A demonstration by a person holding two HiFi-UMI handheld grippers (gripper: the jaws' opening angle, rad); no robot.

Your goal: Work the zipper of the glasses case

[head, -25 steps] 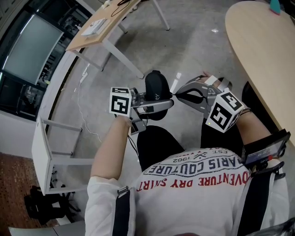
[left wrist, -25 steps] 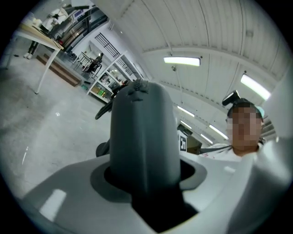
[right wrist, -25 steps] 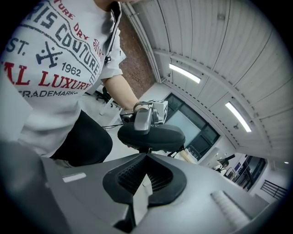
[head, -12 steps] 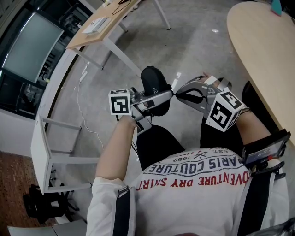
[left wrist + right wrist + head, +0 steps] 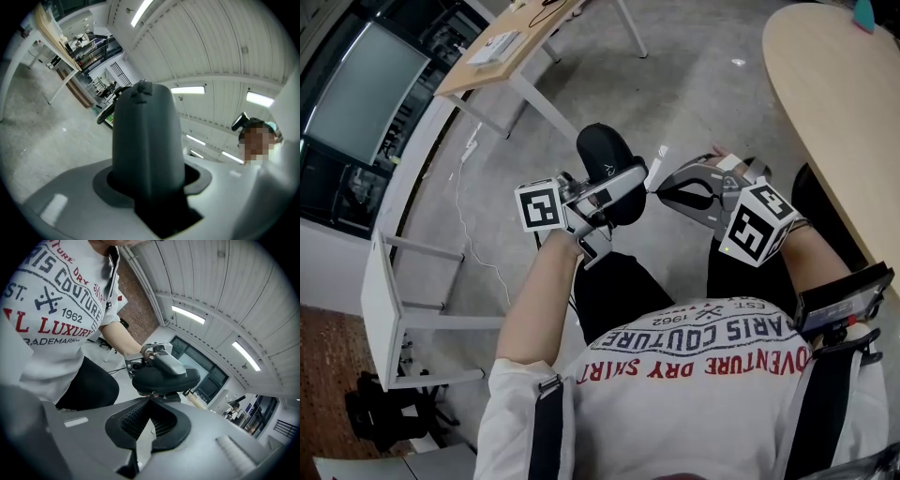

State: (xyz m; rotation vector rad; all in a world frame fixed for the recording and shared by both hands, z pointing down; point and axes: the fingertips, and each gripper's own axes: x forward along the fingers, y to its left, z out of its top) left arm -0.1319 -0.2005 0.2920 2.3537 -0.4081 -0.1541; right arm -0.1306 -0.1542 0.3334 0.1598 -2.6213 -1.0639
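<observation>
The black glasses case (image 5: 602, 159) hangs in the air above the person's lap, and my left gripper (image 5: 622, 185) is shut across its middle. In the left gripper view the case (image 5: 146, 136) stands up as a dark grey hump between the jaws. My right gripper (image 5: 655, 188) comes in from the right with its jaws shut, their tips meeting at the case's edge. In the right gripper view the case (image 5: 165, 379) lies just past my right gripper (image 5: 150, 401), whose tips pinch a small zipper pull (image 5: 152, 395). The left gripper (image 5: 164, 361) sits clamped over the case there.
A rounded wooden table (image 5: 834, 103) runs along the right. A light desk (image 5: 502, 52) stands at the upper left and a white frame (image 5: 384, 309) at the left, with a cable (image 5: 461, 211) on the grey floor. The person's legs (image 5: 619, 286) are just below both grippers.
The left gripper has carried the case up and to the left, away from the right gripper, and tilted it. The right gripper has stayed where it was, jaws shut.
</observation>
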